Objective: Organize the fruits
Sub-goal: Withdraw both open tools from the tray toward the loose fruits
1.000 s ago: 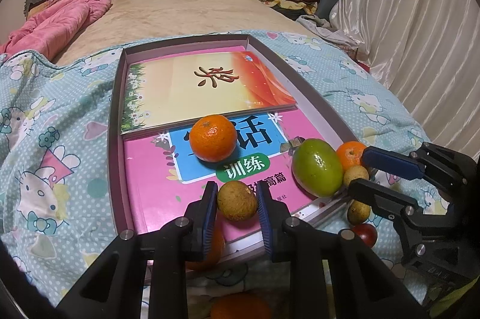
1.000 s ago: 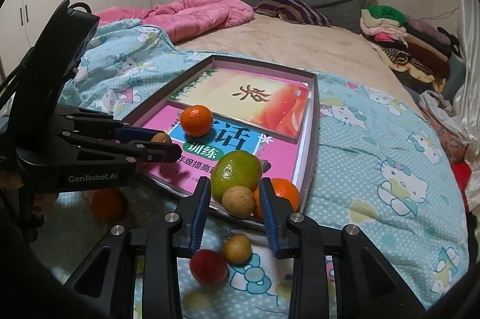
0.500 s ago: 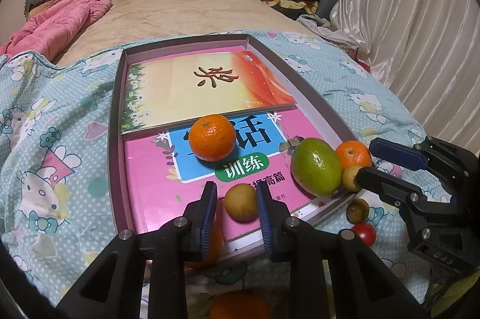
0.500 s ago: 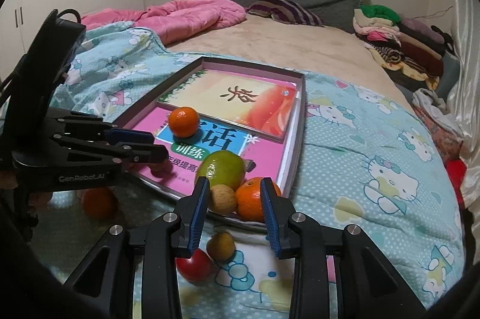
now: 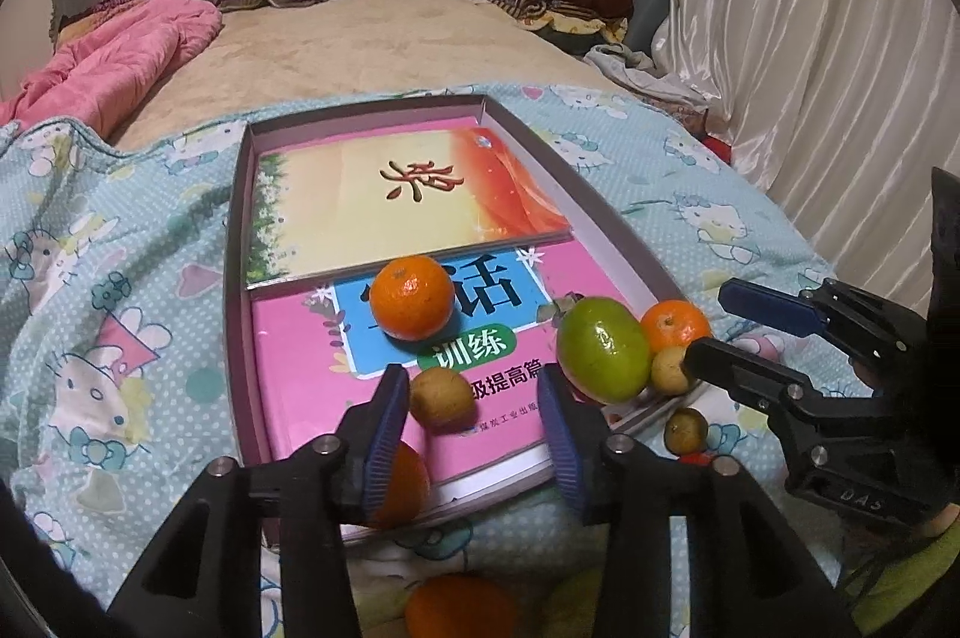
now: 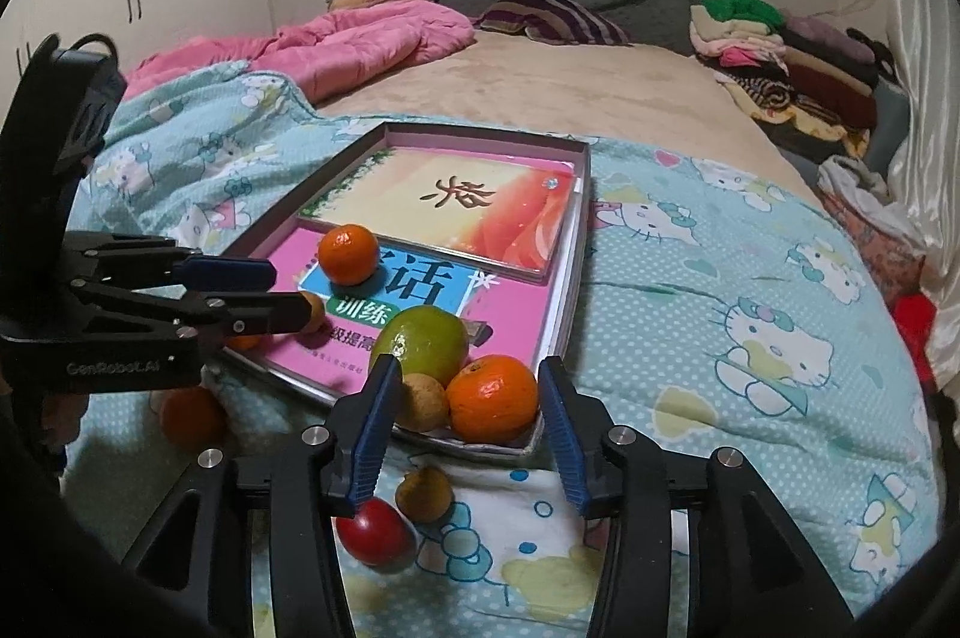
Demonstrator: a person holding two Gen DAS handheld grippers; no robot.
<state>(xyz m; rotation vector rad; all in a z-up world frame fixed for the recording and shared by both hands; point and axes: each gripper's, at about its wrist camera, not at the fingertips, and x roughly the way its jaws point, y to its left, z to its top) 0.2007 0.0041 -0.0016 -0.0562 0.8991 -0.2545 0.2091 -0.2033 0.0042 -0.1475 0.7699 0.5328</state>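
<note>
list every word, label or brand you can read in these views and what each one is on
"GenRobot.AI": side of the left gripper body, seen from the right wrist.
"DAS": body of the right gripper, seen from the left wrist; any further letters are hidden.
"话", "训练", "级提高篇": pink book in the tray.
One large brush character on the orange book: too stylised to read.
Small print at the pink book's lower edge: too blurred to read.

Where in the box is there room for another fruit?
Free: the orange-yellow book cover behind the lone orange tangerine, and the pink book's left side. Crowded: the near right corner, where the green mango, second tangerine and small brown fruit huddle.
</note>
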